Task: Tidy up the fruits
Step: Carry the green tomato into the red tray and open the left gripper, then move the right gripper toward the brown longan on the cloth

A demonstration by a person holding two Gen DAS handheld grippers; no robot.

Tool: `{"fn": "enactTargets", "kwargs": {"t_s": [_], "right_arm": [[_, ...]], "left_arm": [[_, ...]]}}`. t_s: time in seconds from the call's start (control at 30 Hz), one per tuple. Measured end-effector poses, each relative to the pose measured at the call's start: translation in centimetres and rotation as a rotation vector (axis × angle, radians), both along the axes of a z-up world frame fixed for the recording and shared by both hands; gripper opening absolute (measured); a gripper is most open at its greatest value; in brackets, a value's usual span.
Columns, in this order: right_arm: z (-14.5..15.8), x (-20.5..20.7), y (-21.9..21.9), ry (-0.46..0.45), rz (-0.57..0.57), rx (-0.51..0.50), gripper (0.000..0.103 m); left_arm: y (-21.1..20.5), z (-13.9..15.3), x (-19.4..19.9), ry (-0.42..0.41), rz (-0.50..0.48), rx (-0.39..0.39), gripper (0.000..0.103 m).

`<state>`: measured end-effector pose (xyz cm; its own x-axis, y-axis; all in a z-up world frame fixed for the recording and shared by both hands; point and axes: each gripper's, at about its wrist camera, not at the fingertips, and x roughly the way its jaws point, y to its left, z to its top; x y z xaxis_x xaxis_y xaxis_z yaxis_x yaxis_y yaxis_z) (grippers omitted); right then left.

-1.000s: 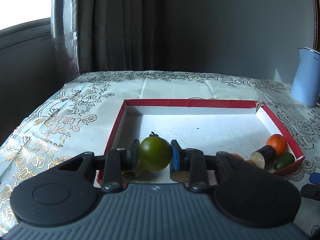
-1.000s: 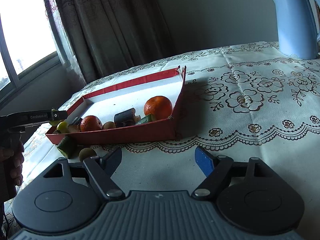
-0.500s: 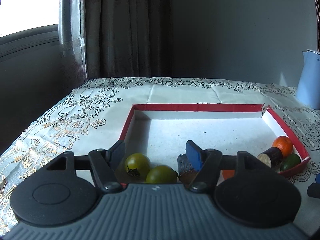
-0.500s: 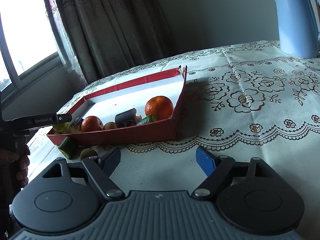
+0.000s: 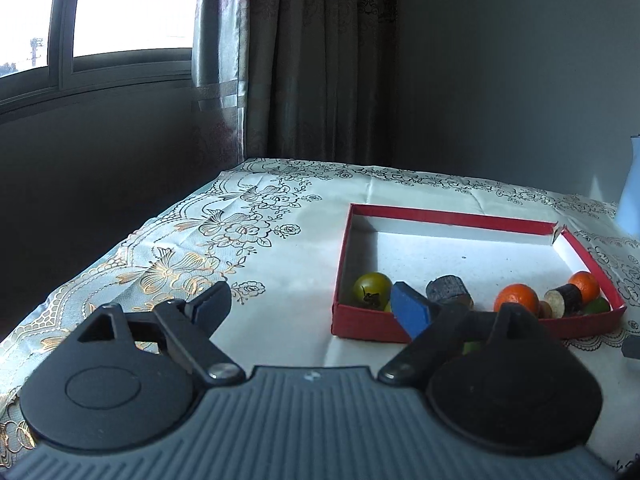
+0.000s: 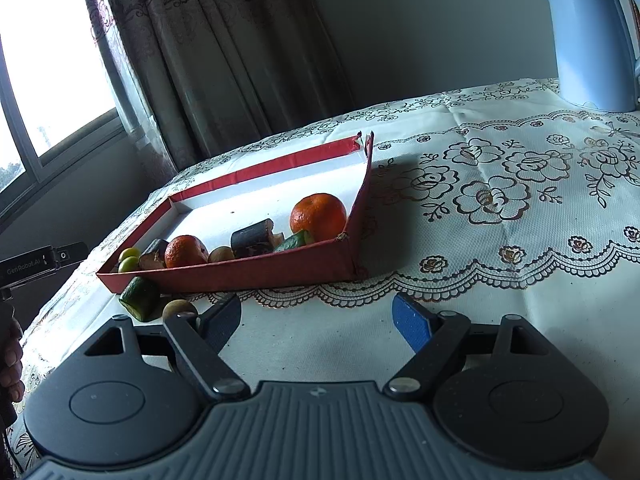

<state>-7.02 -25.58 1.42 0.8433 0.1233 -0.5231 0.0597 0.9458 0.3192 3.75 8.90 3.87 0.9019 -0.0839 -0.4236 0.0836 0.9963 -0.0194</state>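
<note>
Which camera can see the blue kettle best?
The right wrist camera. There the blue kettle stands whole on the table, with its lid, handle and spout showing. The left wrist camera catches only a thin strip of its side at the picture's right edge.

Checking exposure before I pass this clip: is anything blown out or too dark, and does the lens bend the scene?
Left wrist view: window blown out white, wall below it near black, red tray readable. Right wrist view: window also clipped, tray casts a shadow onto the tablecloth, kettle leans from fisheye bending.
</note>
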Motion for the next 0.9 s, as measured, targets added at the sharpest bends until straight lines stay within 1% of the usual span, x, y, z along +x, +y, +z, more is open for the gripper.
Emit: {"fn": "enactTargets", "kwargs": {"t_s": [0.1, 0.2, 0.3, 0.33, 0.4, 0.47, 0.63, 0.73, 0.77, 0.8, 0.83, 0.87, 0.9], "right_arm": [[0.1, -0.1, 0.1, -0.009, 0.001, -0.007, 0.083], [0.4, -0.2, 1.0, -0.022, 0.026, -0.062, 0.083], [0.8, -0.5, 2.7, -0.047, 0.076, -0.132, 0.083], [0.9, -0.5, 3.3, -0.053, 0.098, -0.147, 0.083], [1.1, -0.4, 4.9, -0.058, 0.151, -0.175, 0.083], [1.4, -0.2, 6.4, -0.066, 0.199, -0.207, 0.083], [2.0, 1.0, 9.4, -0.072, 0.277, -0.264, 0.082], [1.9, 2.0, 10.7, -0.056, 0.320, -0.286, 0.073], [1.8, 2.2, 11.0, -0.049, 0.332, -0.293, 0.068], [1.7, 2.4, 11.3, -0.042, 0.341, -0.298, 0.064], [1.5, 2.6, 11.4, -0.038, 0.345, -0.301, 0.056], [1.4, 2.8, 11.6, -0.033, 0.347, -0.302, 0.053], [1.2, 2.9, 11.6, -0.030, 0.350, -0.304, 0.053]], "left_arm": [[1.4, -1.0, -0.8, 0.024, 0.027, 0.011, 0.091], [2.2, -2.0, -0.8, 0.057, 0.042, 0.008, 0.093], [2.3, -3.1, -0.7, 0.077, 0.043, 0.008, 0.095], [2.4, -3.3, -0.5, 0.096, 0.040, 0.001, 0.095], [2.7, -3.3, -0.5, 0.096, 0.039, -0.018, 0.096], [2.8, -3.4, -0.4, 0.102, 0.034, -0.027, 0.100], [2.5, -3.6, 0.1, 0.133, 0.034, -0.016, 0.100], [2.4, -3.7, 0.3, 0.144, 0.028, -0.015, 0.100], [2.5, -3.8, 0.4, 0.151, 0.027, -0.019, 0.100], [2.5, -3.8, 0.4, 0.155, 0.027, -0.021, 0.100], [2.7, -3.9, 0.5, 0.160, 0.027, -0.028, 0.100], [2.8, -3.9, 0.6, 0.163, 0.027, -0.036, 0.100], [2.9, -3.9, 0.6, 0.166, 0.026, -0.043, 0.100]]}}
